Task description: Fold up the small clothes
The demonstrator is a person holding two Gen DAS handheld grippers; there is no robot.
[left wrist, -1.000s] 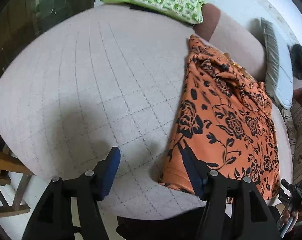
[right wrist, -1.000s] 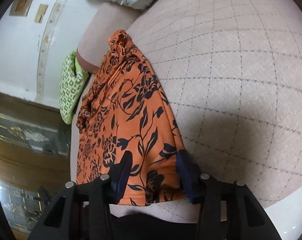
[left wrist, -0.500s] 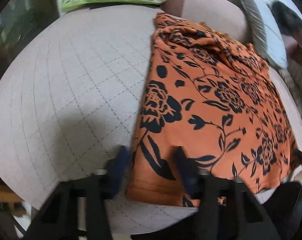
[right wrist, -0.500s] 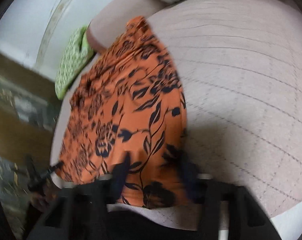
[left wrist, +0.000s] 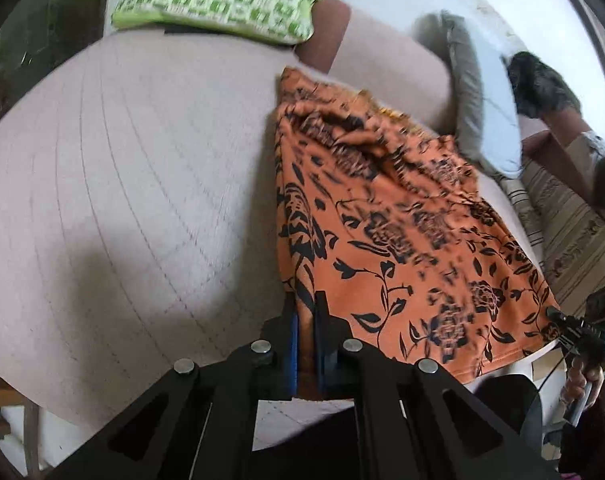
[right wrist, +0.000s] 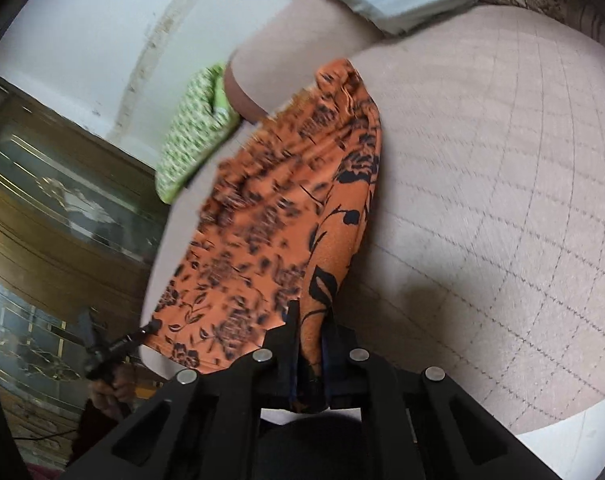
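Observation:
An orange garment with black flowers (left wrist: 386,216) lies on the pale quilted bed (left wrist: 122,184). My left gripper (left wrist: 305,308) is shut on the garment's near left corner. In the right wrist view the same garment (right wrist: 270,216) is lifted at its near right corner, where my right gripper (right wrist: 311,320) is shut on the hem. The other gripper shows at the far corner in each view, the right one in the left wrist view (left wrist: 582,328) and the left one in the right wrist view (right wrist: 114,344).
A green checked pillow (left wrist: 218,0) lies at the head of the bed. A grey pillow (left wrist: 478,120) and a striped cover (left wrist: 570,216) lie to the right. A wooden glass cabinet (right wrist: 50,216) stands beside the bed. The quilted bed surface (right wrist: 502,184) spreads right of the garment.
Both grippers were open around the garment's near corners and have shut on them. The near hem is now raised off the bed.

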